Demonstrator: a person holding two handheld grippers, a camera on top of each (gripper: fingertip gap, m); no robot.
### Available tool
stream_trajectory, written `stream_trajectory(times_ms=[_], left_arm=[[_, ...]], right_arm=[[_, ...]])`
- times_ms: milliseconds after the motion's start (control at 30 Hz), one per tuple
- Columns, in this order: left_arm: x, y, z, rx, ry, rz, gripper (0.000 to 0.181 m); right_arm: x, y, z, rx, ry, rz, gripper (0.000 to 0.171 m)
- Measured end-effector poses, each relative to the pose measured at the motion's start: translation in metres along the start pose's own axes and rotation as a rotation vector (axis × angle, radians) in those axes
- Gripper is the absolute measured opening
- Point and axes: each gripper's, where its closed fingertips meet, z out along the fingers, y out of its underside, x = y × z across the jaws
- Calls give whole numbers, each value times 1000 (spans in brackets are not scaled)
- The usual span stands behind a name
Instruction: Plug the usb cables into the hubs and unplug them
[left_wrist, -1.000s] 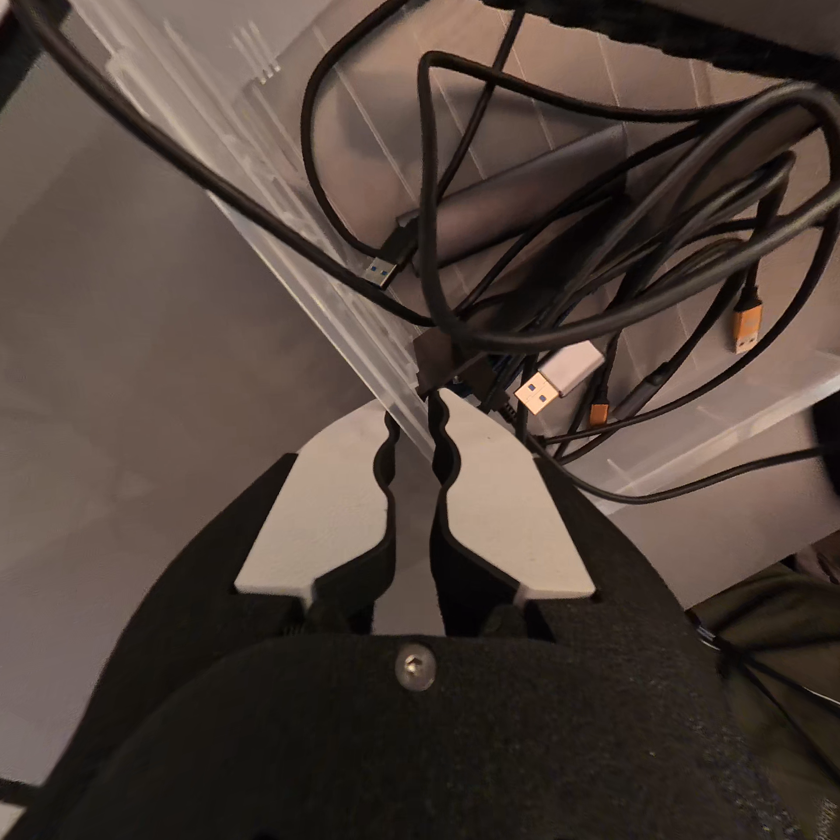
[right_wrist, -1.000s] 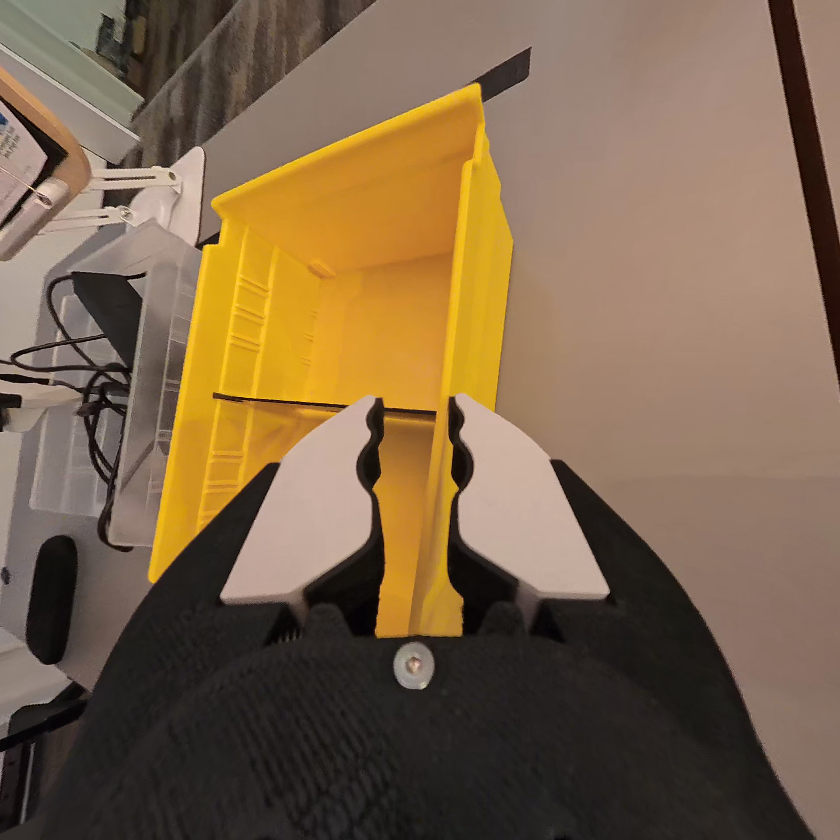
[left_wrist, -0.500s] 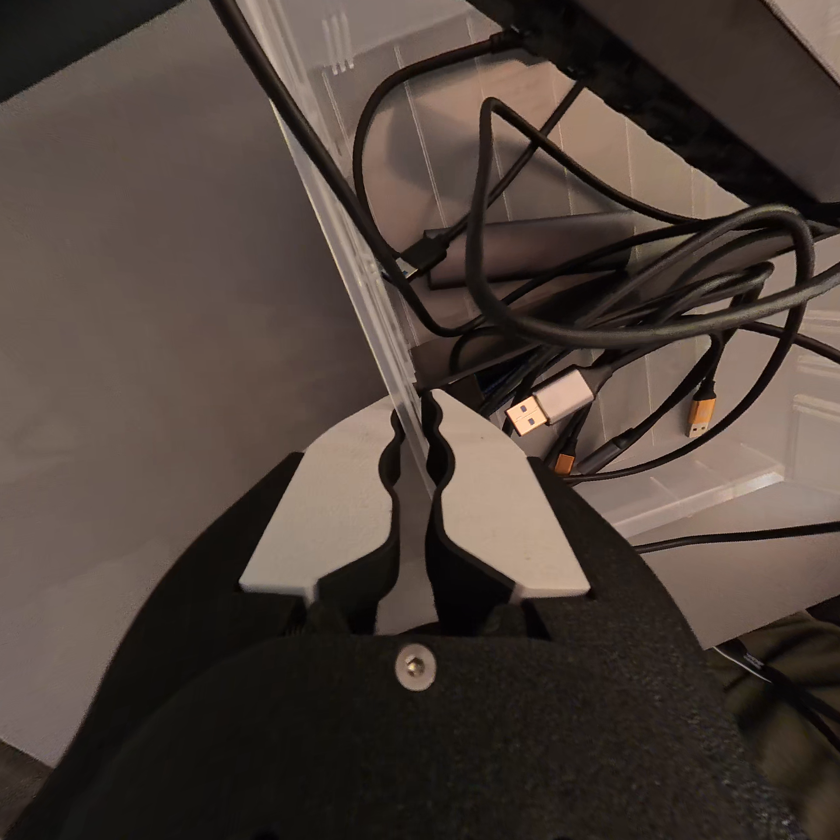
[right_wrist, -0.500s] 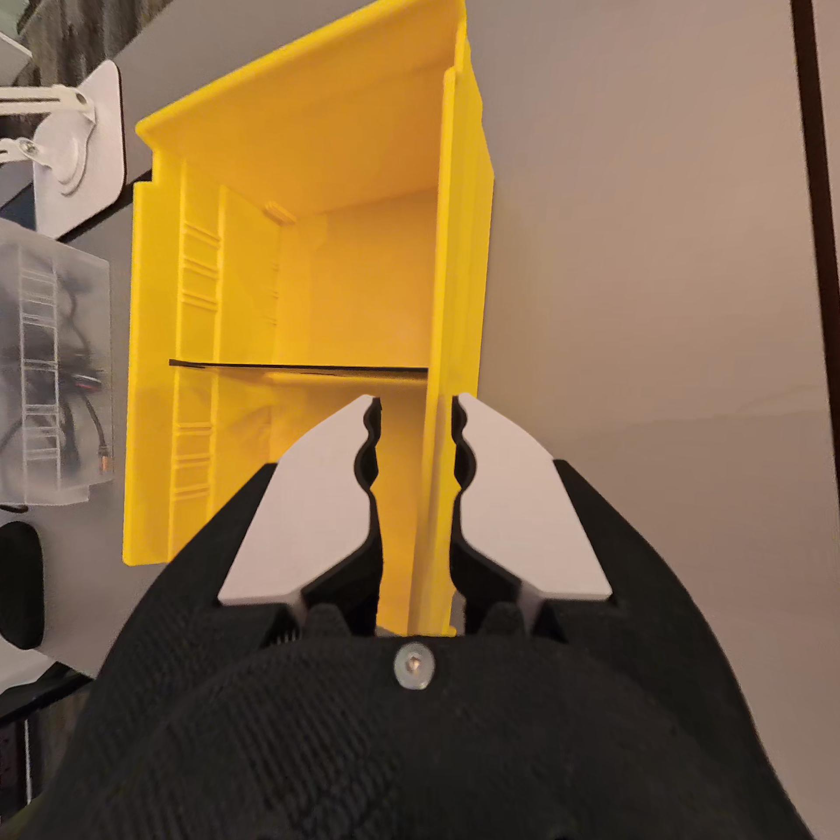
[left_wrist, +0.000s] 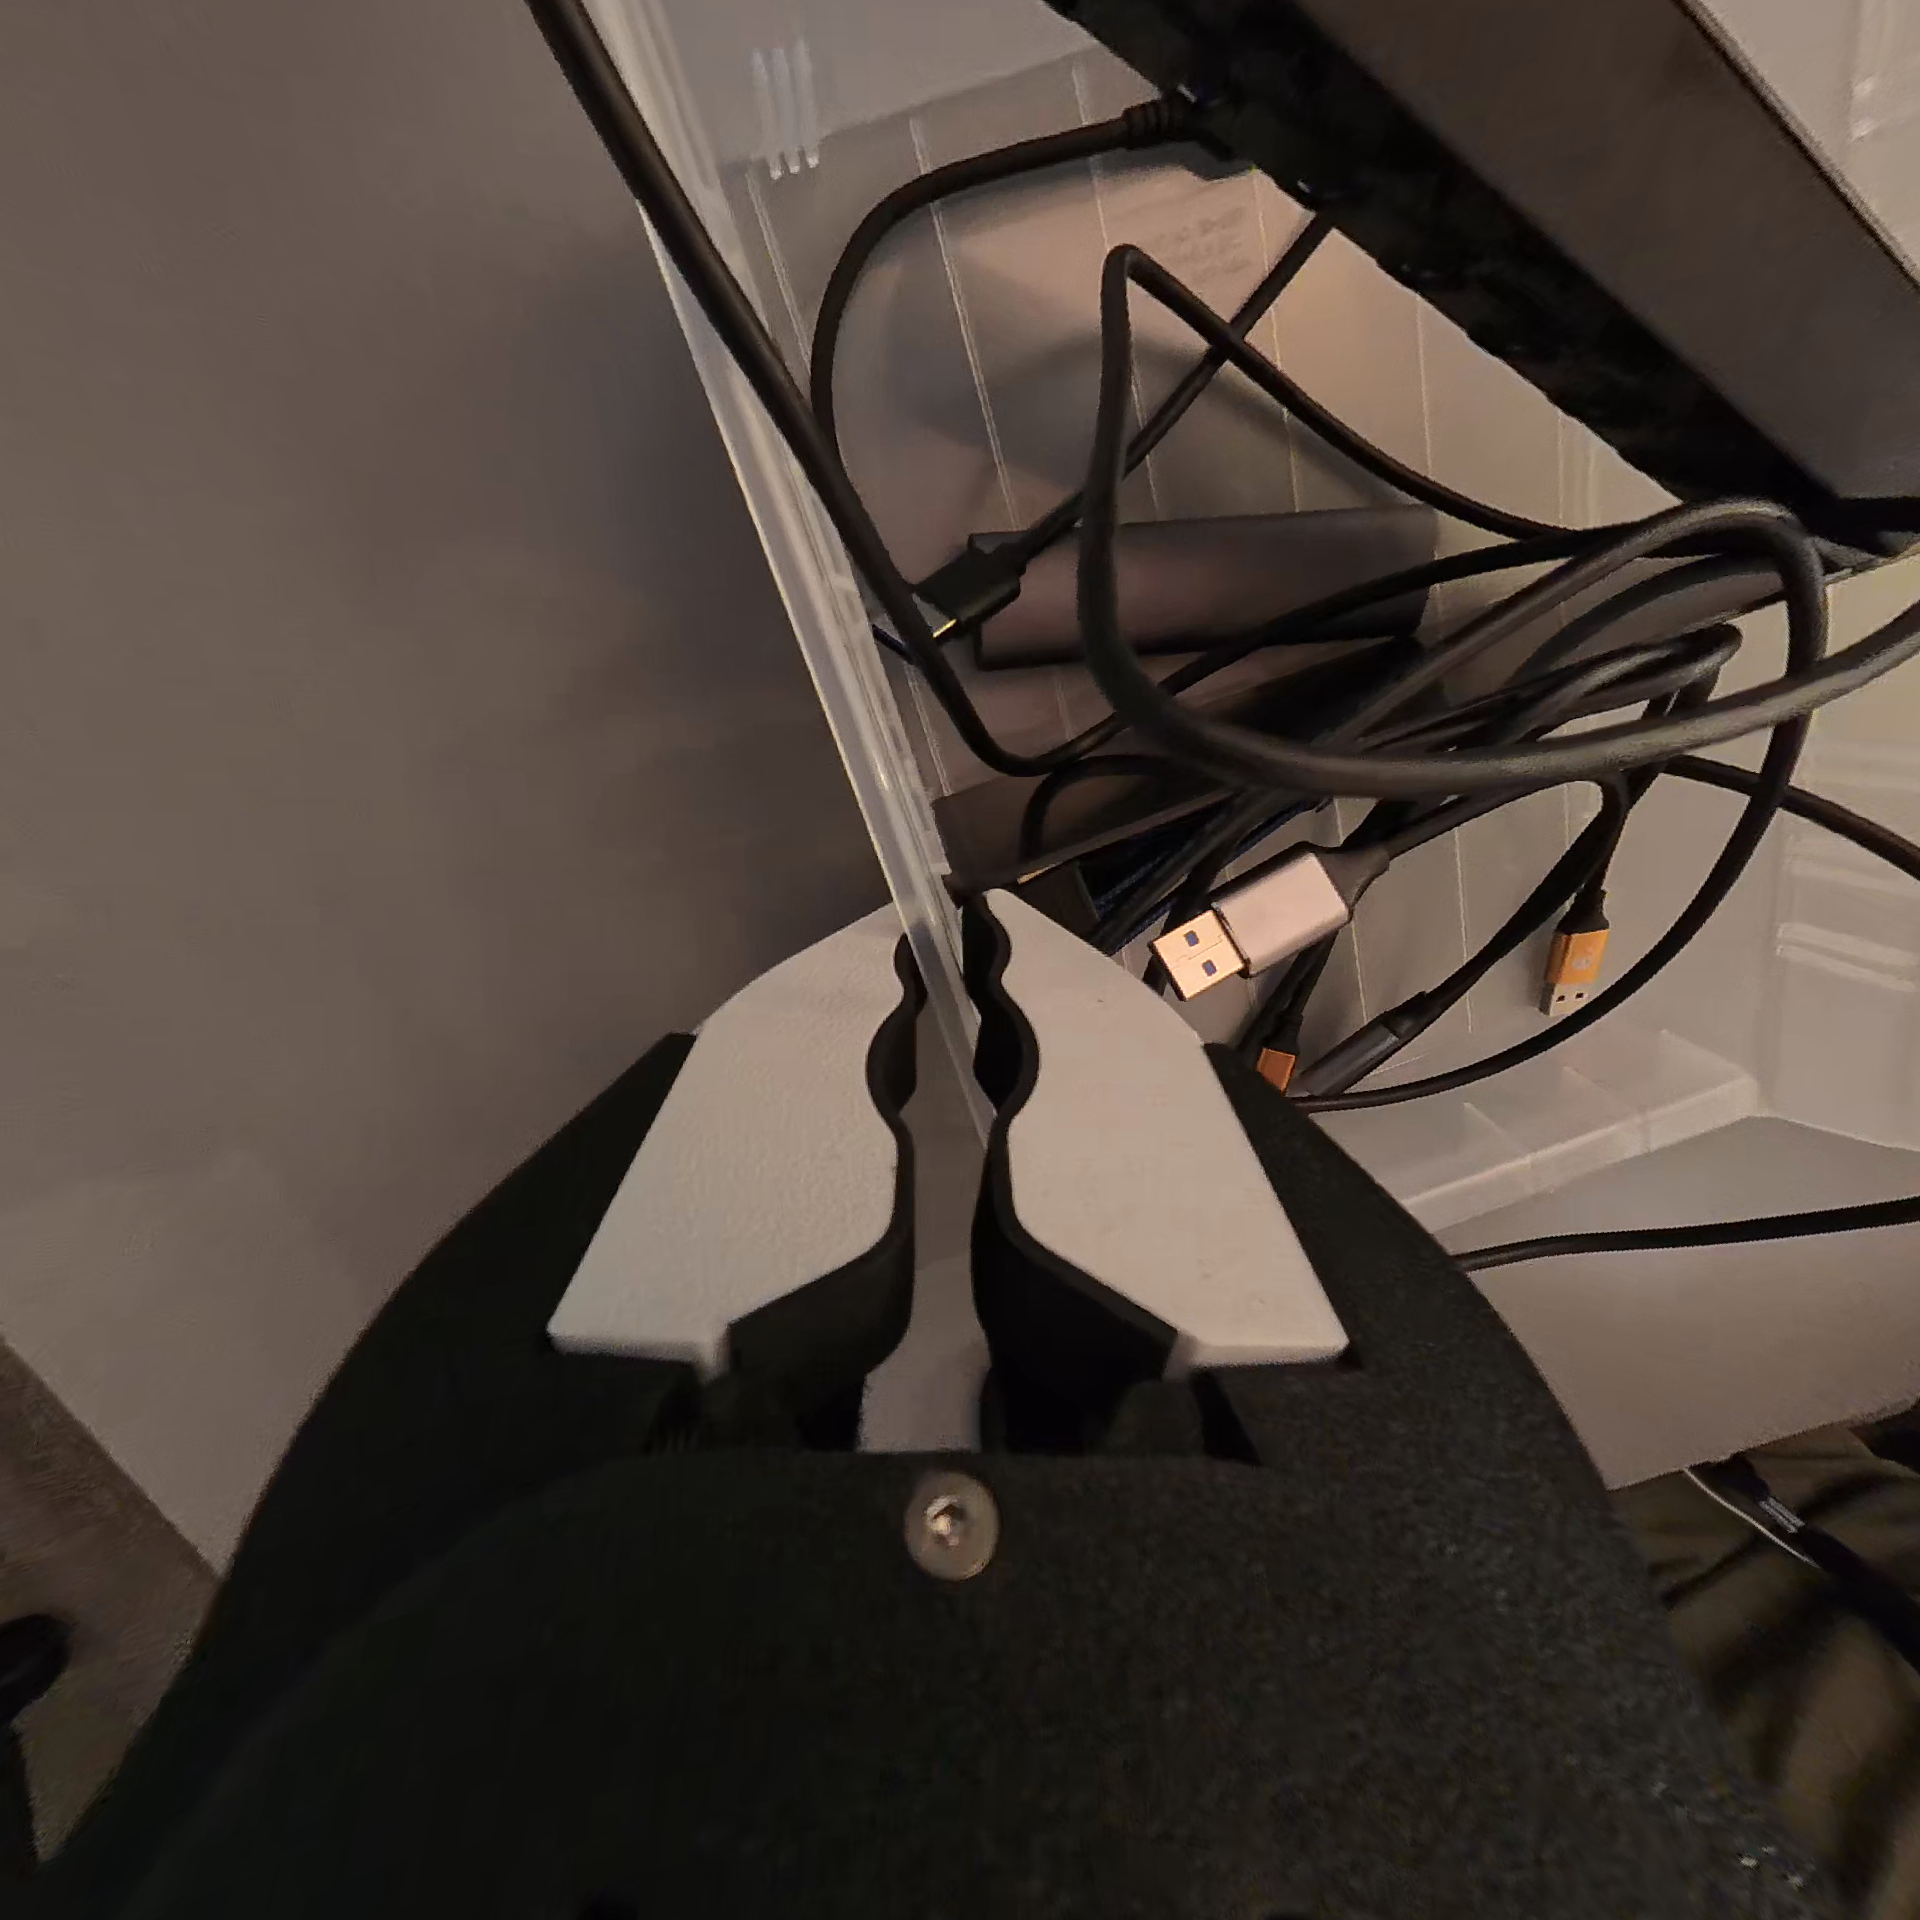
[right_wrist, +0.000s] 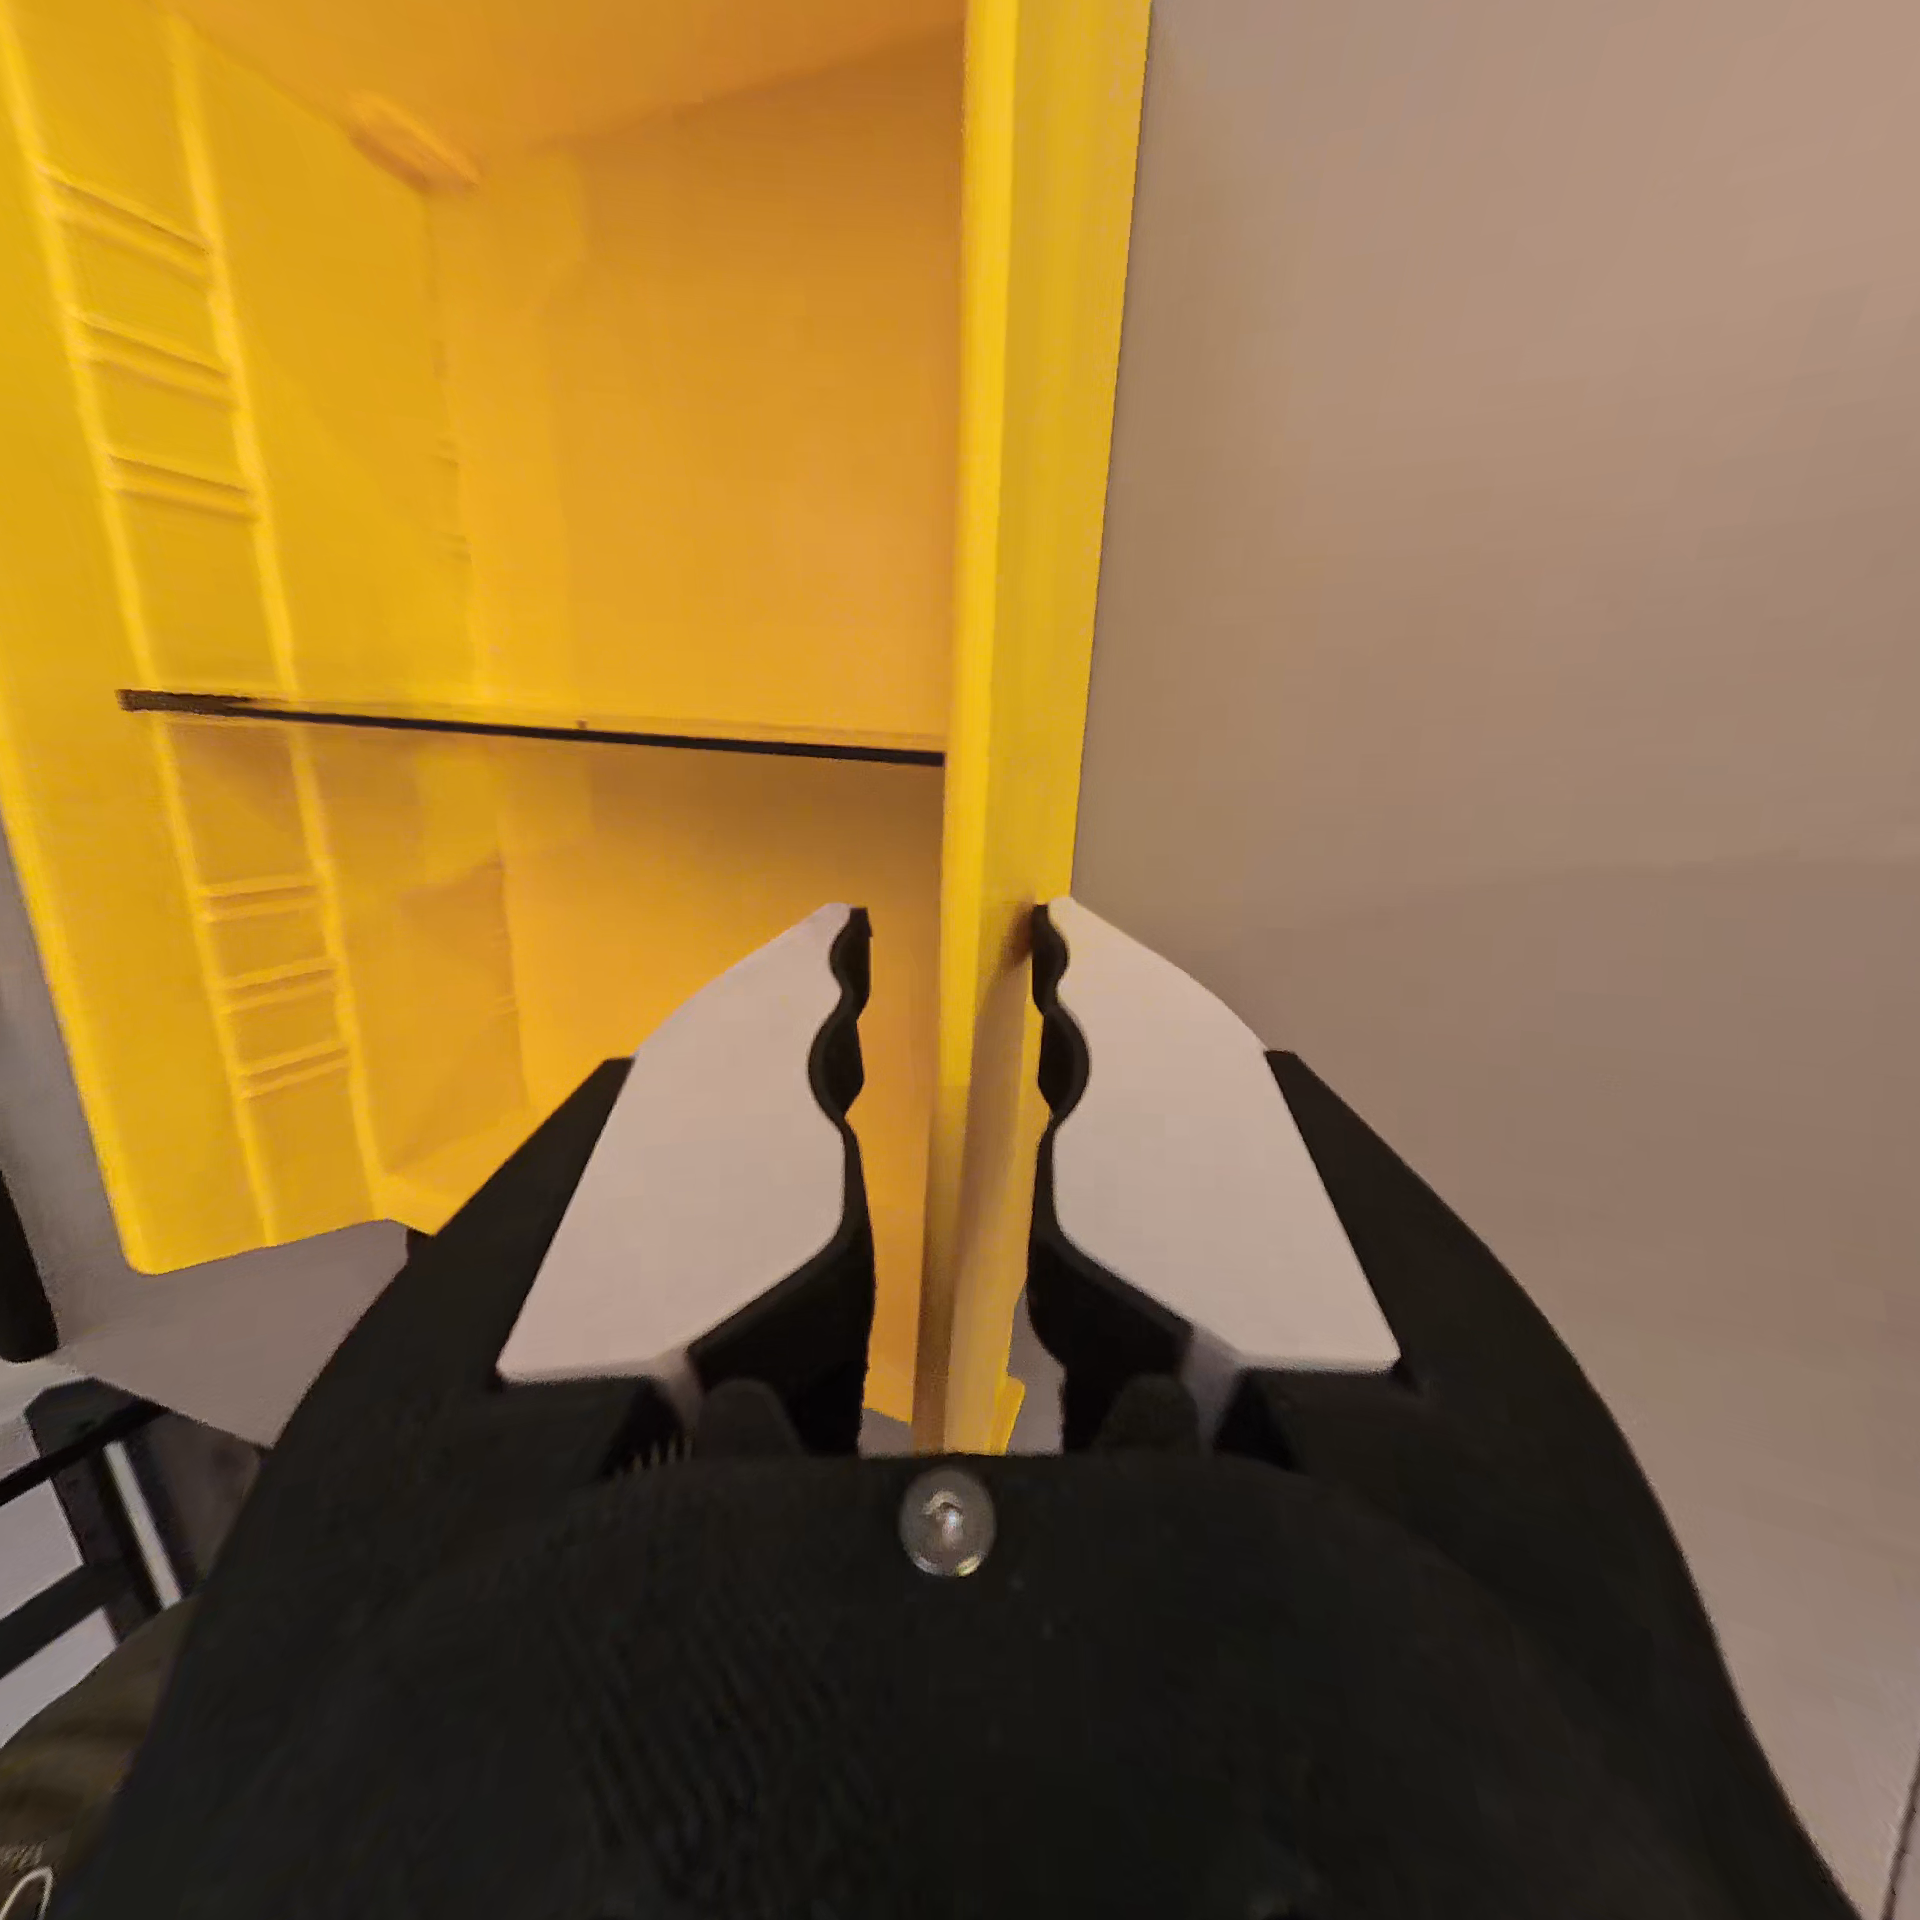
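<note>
Left gripper (left_wrist: 945, 925) jaws pinch clear bin (left_wrist: 914, 883) wall, silver plug (left_wrist: 1262, 920) just right; right gripper (right_wrist: 948, 925) jaws part-open astride yellow bin (right_wrist: 1023, 520) wall.

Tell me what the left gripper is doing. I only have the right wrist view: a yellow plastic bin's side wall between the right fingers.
Observer: The left gripper is closed on the side wall of a clear plastic bin.
Operator: Anything inside?
Observer: A tangle of black cables lying over a slim grey USB hub.
Operator: Any plug free?
Observer: Yes, a silver-bodied USB-A plug lies unplugged just beyond the left fingertips.
</note>
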Motion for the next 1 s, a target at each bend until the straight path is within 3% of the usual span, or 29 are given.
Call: stream_trajectory(times_ms=[67, 133, 700, 1000], left_arm=[[-13, 5, -3, 6, -8, -18, 6], [-25, 10, -6, 12, -17, -35, 6], [-72, 28, -18, 53, -28, -87, 5], [-78, 31, -19, 62, -43, -81, 5]], right_arm=[[1, 3, 7, -47, 33, -1, 30], [3, 4, 11, -83, 77, 4, 15], [-86, 3, 52, -322, 163, -142, 7], [-83, -6, 53, -285, 136, -102, 7]])
